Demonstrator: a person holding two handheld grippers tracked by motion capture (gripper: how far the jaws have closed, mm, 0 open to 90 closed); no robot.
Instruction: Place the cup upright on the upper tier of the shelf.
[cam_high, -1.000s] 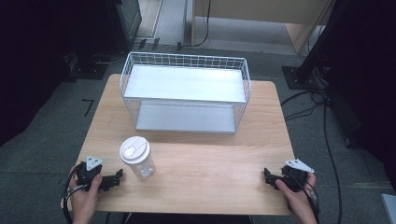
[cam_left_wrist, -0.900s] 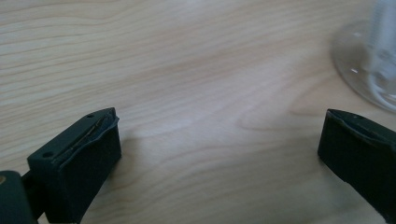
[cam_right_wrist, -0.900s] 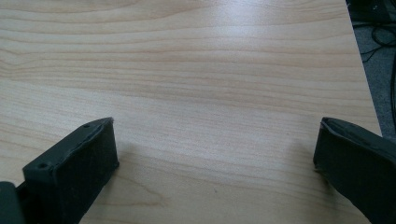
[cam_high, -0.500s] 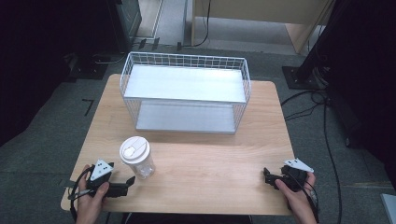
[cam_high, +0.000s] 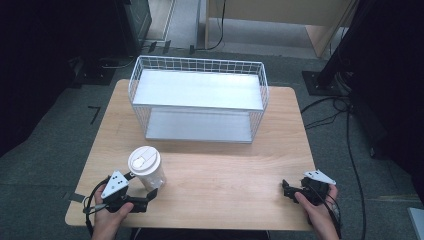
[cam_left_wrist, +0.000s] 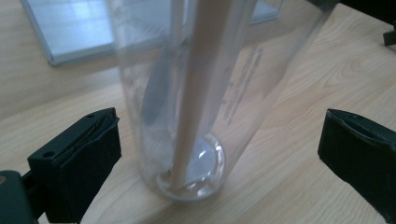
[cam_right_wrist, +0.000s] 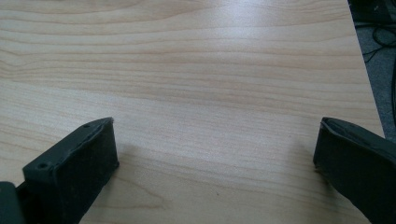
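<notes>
A clear plastic cup (cam_high: 148, 172) with a white lid stands upright on the wooden table (cam_high: 225, 180), front left. My left gripper (cam_high: 145, 186) is open, one jaw on each side of the cup, neither touching it. In the left gripper view the cup (cam_left_wrist: 196, 93) rises between the wide-apart jaws of my left gripper (cam_left_wrist: 219, 158), its round base on the wood. My right gripper (cam_high: 286, 190) rests at the front right corner, open. Its view has my right gripper (cam_right_wrist: 215, 163) with bare wood between the jaws.
A white wire basket (cam_high: 198, 104) with a pale floor sits across the back half of the table. Bare wood lies between cup and right hand. Cables (cam_high: 345, 130) trail on the dark floor to the right.
My left gripper has moved right and forward from the table's front left corner until its open jaws straddle the cup. The cup and my right gripper have stayed put.
</notes>
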